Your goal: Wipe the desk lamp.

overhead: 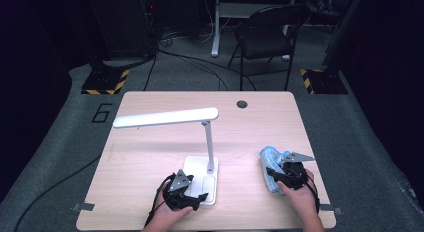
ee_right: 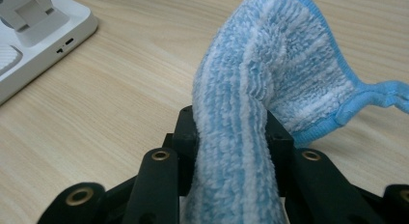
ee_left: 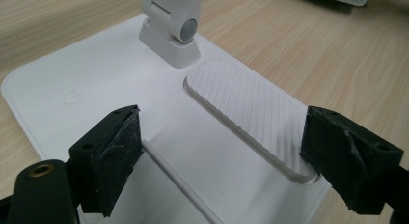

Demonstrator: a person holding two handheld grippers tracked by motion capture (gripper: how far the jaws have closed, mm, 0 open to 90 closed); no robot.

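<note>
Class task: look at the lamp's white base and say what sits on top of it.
On the lamp base sit the hinge foot of the stem, a ribbed oval pad and a faint power symbol. The left claw straddles its near end, jaws apart, covering the near edge.

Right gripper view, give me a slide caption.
Right gripper clamps a blue-and-white cloth above the table, lamp base nearby.

Right gripper [ee_right: 230,137] clamped on a blue cloth [ee_right: 270,89]

The cloth rises toward one o'clock; a white lamp base [ee_right: 43,35] lies at ten o'clock on the wooden table [ee_right: 130,89].
</note>
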